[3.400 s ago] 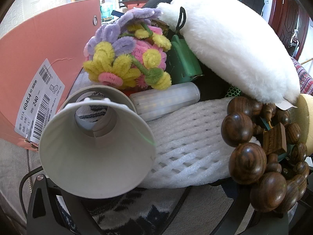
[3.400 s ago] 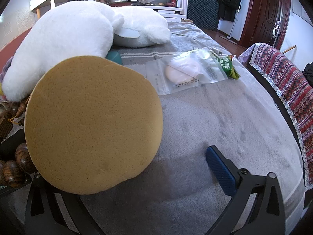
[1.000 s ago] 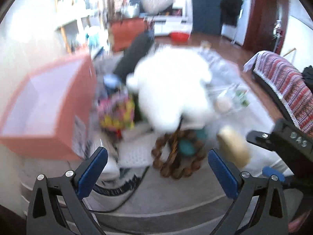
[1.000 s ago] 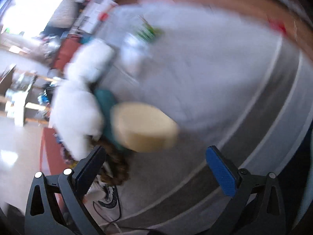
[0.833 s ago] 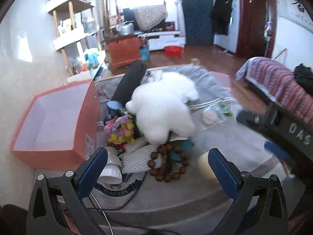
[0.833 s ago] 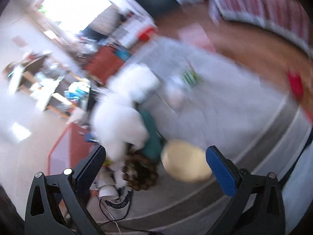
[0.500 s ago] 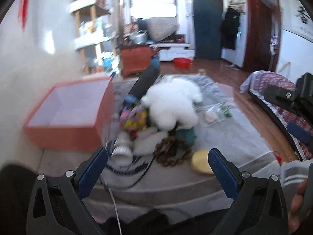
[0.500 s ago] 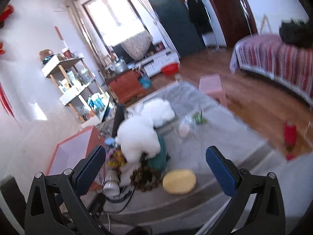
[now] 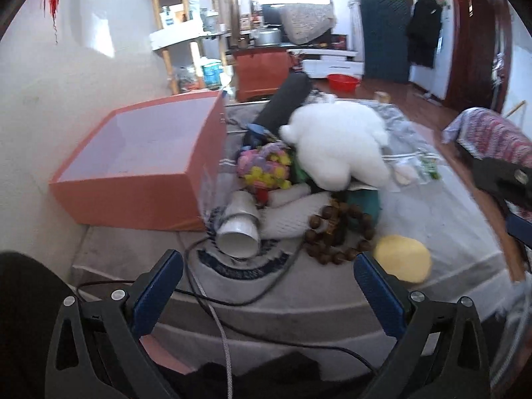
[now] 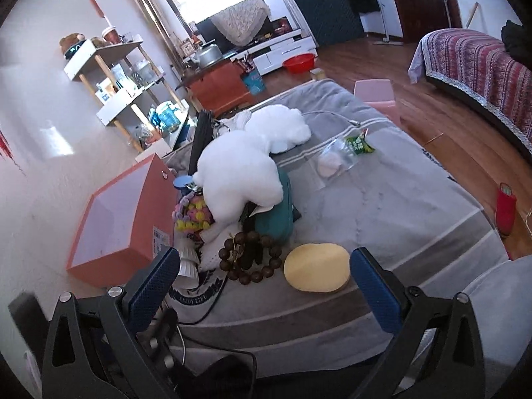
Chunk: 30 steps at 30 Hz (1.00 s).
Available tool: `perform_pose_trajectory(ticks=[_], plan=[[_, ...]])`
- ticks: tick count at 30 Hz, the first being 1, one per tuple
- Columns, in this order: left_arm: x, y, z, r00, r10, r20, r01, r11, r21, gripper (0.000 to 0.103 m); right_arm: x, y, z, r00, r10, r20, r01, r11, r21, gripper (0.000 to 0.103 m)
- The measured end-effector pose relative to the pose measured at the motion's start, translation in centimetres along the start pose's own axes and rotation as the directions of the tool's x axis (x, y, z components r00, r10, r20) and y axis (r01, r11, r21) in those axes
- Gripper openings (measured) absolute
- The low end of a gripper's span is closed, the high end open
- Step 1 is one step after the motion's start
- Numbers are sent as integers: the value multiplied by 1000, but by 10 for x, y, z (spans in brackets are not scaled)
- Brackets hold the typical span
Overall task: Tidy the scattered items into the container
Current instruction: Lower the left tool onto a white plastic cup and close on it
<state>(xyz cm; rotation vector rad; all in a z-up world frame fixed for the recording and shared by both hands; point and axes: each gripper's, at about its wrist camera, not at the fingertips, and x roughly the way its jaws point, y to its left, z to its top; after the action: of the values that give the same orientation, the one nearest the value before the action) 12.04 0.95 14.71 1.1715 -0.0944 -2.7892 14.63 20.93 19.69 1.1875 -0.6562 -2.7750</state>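
Left wrist view: the left hand-held gripper (image 9: 267,281) is spread wide and holds nothing. The clutter lies ahead on the bed (image 9: 442,219), the cup (image 9: 239,232) nearest, mouth toward it; the empty box (image 9: 139,186) sits front-left.

Right wrist view: the right hand-held gripper (image 10: 261,276) gapes wide, empty, the sponge (image 10: 316,272) just ahead. The box label is unreadable.
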Motion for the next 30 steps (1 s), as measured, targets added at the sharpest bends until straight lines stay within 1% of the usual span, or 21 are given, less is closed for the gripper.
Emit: perform_pose_trajectory(ticks=[2,5,7,9,11,15,17,21,23,24,25,26,27,28,30], plan=[[-5,-16,-3,999,43,2,-43,999,21,103,5,-3,0,1000,8,-15,-8,1000,11,102],[14,-25,3,995,95,-30,-94,995,25,103,12,-8,1,999,19,-40,-17,999,35,102],[41,-23,8,987,134,-89,-134,991,7,103,17,-11,1,998,23,-51,-21,999,51,102],[67,-18,10,976,156,-150,-162,986,-28,103,19,-13,1,998,27,-59,-23,998,58,102],[93,-8,9,966,158,-203,-172,983,-55,103,22,-12,1,998,21,-67,-18,998,52,103],[135,-4,4,943,170,-287,-194,979,-58,103,29,-7,0,996,12,-88,-10,1000,24,103],[152,-6,1,937,178,-302,-197,980,-34,103,33,-5,0,995,16,-100,-15,1000,19,103],[178,-9,-2,925,216,-313,-215,976,37,103,41,-7,0,992,22,-124,-19,999,29,103],[189,-3,-5,914,214,-344,-217,976,30,103,45,-8,1,991,26,-132,-21,999,37,103],[195,3,-8,909,185,-374,-203,979,-8,103,48,-7,0,990,21,-138,-16,999,36,103],[199,8,-10,907,158,-391,-188,981,-38,96,50,-6,0,989,19,-145,-14,999,35,103],[202,12,-12,904,135,-406,-175,983,-63,81,51,-6,0,989,21,-148,-16,999,34,103],[203,14,-13,905,101,-413,-150,985,-89,74,53,-5,-1,988,20,-153,-16,999,32,103],[203,15,-12,909,73,-410,-126,986,-105,55,54,-4,-1,987,17,-158,-12,1000,28,103],[200,10,-10,915,85,-395,-128,988,-83,56,56,-3,-1,986,9,-165,-5,1000,22,103]])
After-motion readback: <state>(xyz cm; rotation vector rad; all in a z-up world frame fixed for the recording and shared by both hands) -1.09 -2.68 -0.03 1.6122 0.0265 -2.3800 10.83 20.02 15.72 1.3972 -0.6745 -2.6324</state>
